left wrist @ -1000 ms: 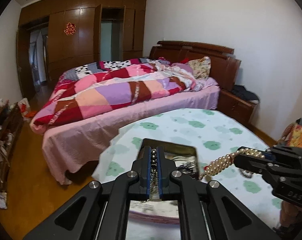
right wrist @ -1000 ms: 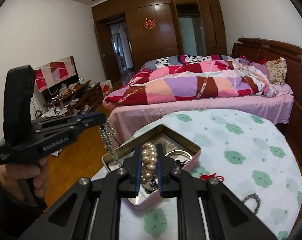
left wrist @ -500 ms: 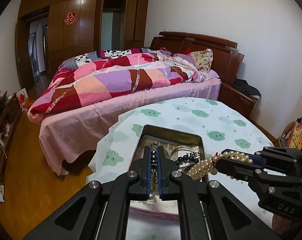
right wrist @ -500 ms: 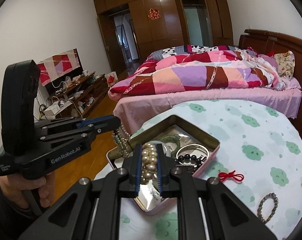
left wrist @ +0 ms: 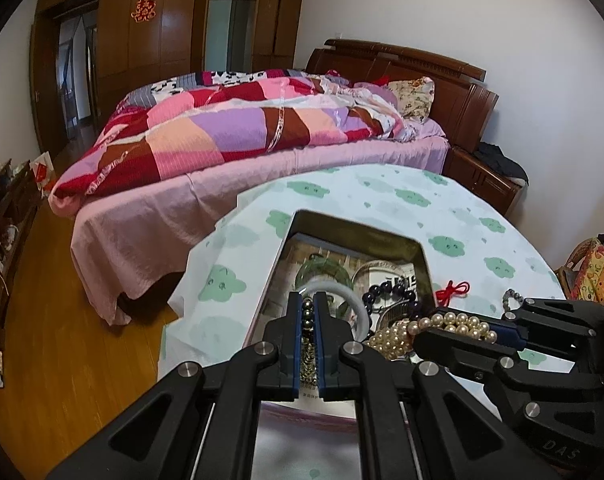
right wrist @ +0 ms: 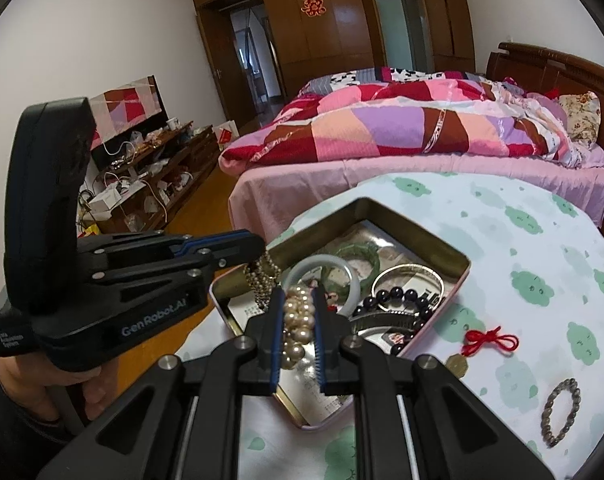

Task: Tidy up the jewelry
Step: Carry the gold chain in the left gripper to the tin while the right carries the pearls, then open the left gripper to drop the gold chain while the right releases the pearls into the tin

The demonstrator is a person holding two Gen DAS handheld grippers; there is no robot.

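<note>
An open pink tin box (right wrist: pixel 460 278) (left wrist: pixel 418 252) sits on the round table and holds a green bangle (right wrist: pixel 360 256), a white bangle (right wrist: pixel 344 266), a silver bangle (right wrist: pixel 412 274) and a dark bead bracelet (right wrist: pixel 394 300). My left gripper (left wrist: pixel 309 312) is shut on a grey bead chain (left wrist: pixel 308 322) that hangs over the box; it shows in the right wrist view (right wrist: pixel 261 278). My right gripper (right wrist: pixel 297 308) is shut on a pearl necklace (right wrist: pixel 295 326) low over the box; the pearls show in the left wrist view (left wrist: pixel 442 322).
A red knot charm with a coin (right wrist: pixel 488 340) and a grey bead bracelet (right wrist: pixel 560 412) lie on the cloud-print tablecloth (right wrist: pixel 522 240) right of the box. A bed (left wrist: pixel 241 132) stands beyond the table. A TV stand (right wrist: pixel 141 184) is at the left.
Both grippers have moved down and forward over the box with their strands. The pearls and the bead chain now hang lower, at the box.
</note>
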